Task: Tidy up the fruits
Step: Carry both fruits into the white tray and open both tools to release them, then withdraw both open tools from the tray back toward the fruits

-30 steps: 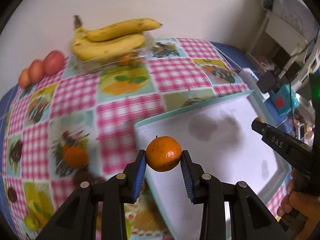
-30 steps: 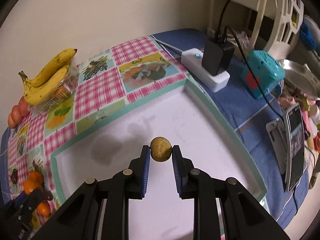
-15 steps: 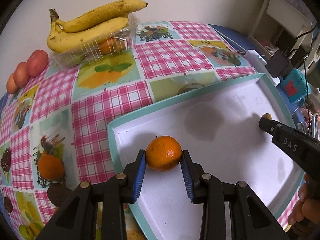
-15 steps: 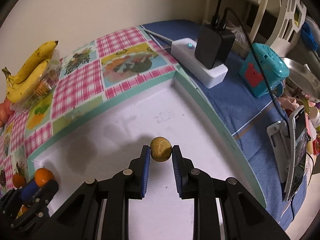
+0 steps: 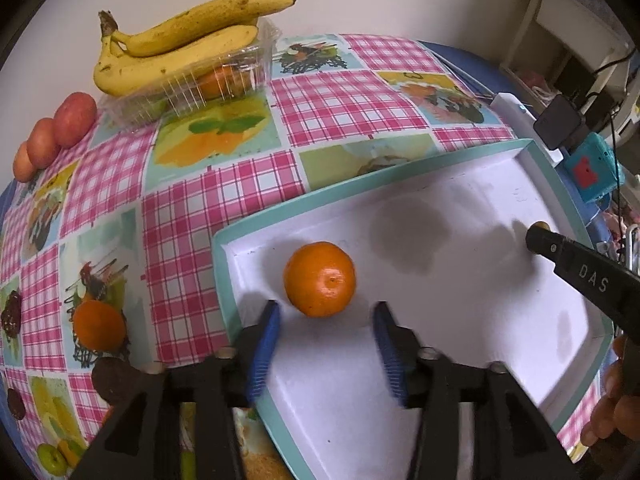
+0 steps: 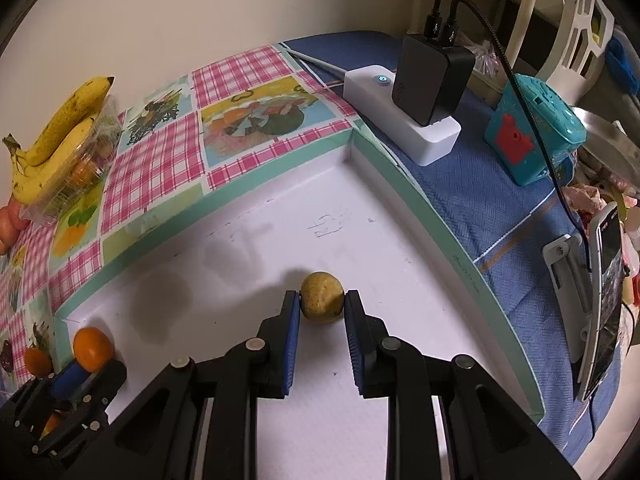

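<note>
The left hand-held gripper [image 5: 326, 346] now stands with its jaws spread wide, where half a second ago they were clamped on the orange [image 5: 320, 279]. The orange sits free on the white floor of the tray [image 5: 440, 176], just ahead of the blue pads [image 5: 264, 348] and touching neither, near the tray's left corner. That reads as a finished placement: one fruit is delivered and the left side is free to fetch another.

The right hand-held gripper [image 6: 321, 312] stays closed on the small yellow-brown fruit [image 6: 322, 298], both pads against its sides. It has come lower and further toward the tray's far right corner than a second ago. Whether the fruit already rests on the tray floor cannot be told; its shadow lies close beneath it. In my judgement its release is the next step.

Neither fruit has a real long axis. The orange is nearly round, with its small dimple turned toward the camera and slightly right. The yellow-brown fruit is a slightly lumpy ball, a little taller than wide in the grip.

Beyond the tray, on the checked cloth of the counter [image 5: 340, 92], another orange [image 5: 98, 325] and a dark round fruit [image 5: 114, 380] wait at the left, with bananas [image 5: 180, 48] over a clear punnet [image 5: 188, 88] and red fruits [image 5: 56, 128] by the wall.
</note>
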A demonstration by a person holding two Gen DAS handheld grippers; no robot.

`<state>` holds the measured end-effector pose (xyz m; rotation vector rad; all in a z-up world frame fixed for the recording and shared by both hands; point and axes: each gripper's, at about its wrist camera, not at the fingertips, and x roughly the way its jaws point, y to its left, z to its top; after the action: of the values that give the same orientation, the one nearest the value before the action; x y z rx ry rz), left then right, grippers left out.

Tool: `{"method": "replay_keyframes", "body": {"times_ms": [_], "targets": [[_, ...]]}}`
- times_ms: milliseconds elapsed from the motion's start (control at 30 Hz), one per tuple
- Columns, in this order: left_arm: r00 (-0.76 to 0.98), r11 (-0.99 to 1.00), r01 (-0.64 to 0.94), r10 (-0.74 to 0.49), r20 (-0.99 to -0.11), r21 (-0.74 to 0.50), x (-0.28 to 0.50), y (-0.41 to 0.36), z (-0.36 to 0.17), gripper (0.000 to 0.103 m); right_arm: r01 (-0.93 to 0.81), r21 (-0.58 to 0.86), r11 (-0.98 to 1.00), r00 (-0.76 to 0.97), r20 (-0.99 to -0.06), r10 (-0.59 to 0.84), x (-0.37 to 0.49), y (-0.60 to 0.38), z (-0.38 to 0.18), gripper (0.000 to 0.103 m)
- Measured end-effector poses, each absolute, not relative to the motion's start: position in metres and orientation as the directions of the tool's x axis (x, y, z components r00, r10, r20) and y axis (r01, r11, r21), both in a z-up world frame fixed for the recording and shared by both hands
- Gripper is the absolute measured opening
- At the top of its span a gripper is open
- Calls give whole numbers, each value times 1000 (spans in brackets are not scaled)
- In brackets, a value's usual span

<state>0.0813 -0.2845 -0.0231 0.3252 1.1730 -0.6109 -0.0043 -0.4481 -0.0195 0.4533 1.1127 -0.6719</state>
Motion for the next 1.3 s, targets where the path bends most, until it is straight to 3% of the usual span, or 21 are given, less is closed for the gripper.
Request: {"method": "replay_keyframes", "body": {"times_ms": [200,333,400,467,633,700,800,1067,1300], "targets": [[299,785,618,-277,-913,-36,64,-273,-2,77,700,-2,714,288,-914,-286,-7,-446,-9,35],[317,818,573,-277,-907,-50,62,-248,6,84,696,-7,718,297,-908,-296,-11,-443,2,36],[352,842,539,-259,-900,-32,61,-231,9,98,688,-15,725,297,-906,-301,-13,-439,7,36],[382,864,504,-238,-893,-14,61,-216,11,103,681,-25,732,299,-903,-309,-15,-434,11,40],[445,918,397,-174,-878,19,60,-166,13,103,662,-42,748,307,-896,-321,-21,-414,21,64],[463,933,360,-153,-873,27,59,-147,14,103,657,-29,753,326,-890,-319,-24,-404,25,78],[493,948,317,-138,-859,29,55,-119,14,103,631,-32,775,350,-880,-321,-23,-387,29,87],[495,976,219,-121,-861,-12,56,-67,14,103,562,5,827,411,-870,-273,-21,-339,30,88],[540,992,107,-4,-842,64,63,-32,26,103,487,92,869,440,-885,-153,-19,-292,22,89]]}}
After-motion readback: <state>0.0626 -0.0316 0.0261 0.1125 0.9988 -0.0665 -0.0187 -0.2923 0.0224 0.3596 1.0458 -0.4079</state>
